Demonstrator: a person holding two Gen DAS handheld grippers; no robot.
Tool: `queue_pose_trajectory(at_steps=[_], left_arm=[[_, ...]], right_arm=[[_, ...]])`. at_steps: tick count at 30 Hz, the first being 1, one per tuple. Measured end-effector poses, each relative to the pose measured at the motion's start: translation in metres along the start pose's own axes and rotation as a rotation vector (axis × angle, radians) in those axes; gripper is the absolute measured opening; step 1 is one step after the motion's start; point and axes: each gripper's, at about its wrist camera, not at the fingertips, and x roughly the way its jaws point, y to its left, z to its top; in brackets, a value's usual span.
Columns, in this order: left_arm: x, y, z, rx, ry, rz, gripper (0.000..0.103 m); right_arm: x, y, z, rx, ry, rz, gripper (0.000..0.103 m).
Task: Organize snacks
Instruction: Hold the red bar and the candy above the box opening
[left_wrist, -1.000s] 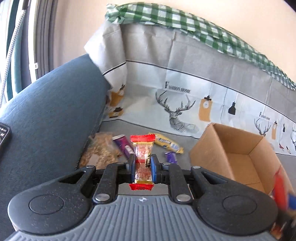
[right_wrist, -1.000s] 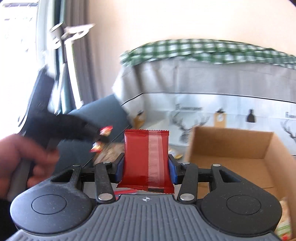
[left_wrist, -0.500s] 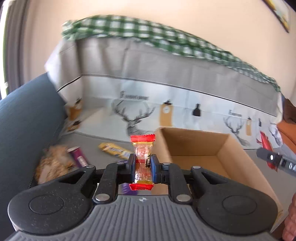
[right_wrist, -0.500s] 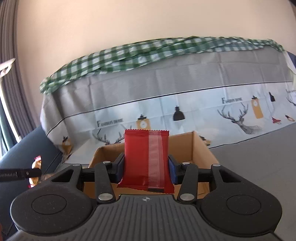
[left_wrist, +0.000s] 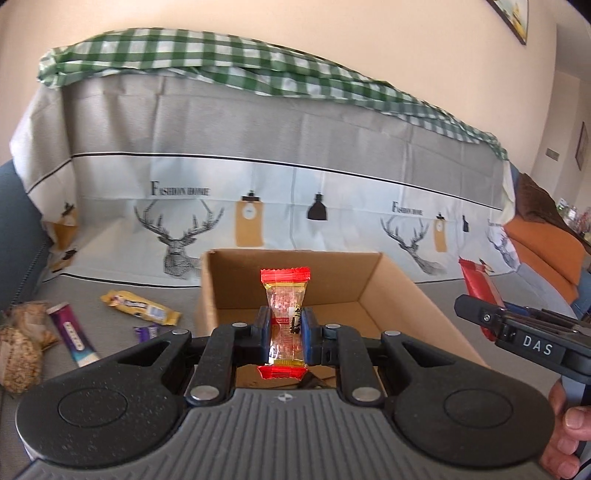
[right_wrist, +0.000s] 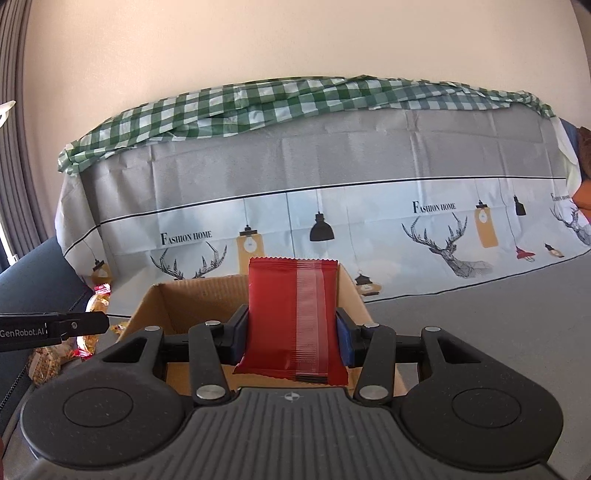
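My left gripper (left_wrist: 284, 328) is shut on a small clear candy with red ends (left_wrist: 285, 314), held upright over the near edge of an open cardboard box (left_wrist: 399, 291). My right gripper (right_wrist: 291, 336) is shut on a red snack packet (right_wrist: 291, 317), held upright in front of the same box (right_wrist: 162, 306). The right gripper with its red packet (left_wrist: 478, 284) also shows at the right of the left wrist view. The left gripper's side (right_wrist: 55, 326) shows at the left of the right wrist view.
On the grey sofa seat left of the box lie a yellow bar (left_wrist: 142, 308), a purple stick packet (left_wrist: 74, 334), a small purple candy (left_wrist: 147, 332) and a bag of brown snacks (left_wrist: 20, 347). A deer-print cover (left_wrist: 295, 192) drapes the backrest behind.
Both grippers have swung right and closer to the box, each still holding its snack. The box now sits centred in front of both grippers.
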Motion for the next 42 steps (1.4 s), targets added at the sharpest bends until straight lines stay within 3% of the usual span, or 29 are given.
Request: queue_pose_trajectory(at_steps=[10, 42], left_arm=[[0.003, -0.003, -0.002, -0.009, 0.009, -0.013, 0.018], [-0.001, -0.007, -0.002, -0.007, -0.018, -0.089, 0.018]], right_arm=[[-0.002, -0.017, -0.004, 0.001, 0.011, -0.020, 0.049], [-0.002, -0.001, -0.005, -0.074, -0.003, -0.015, 0.049]])
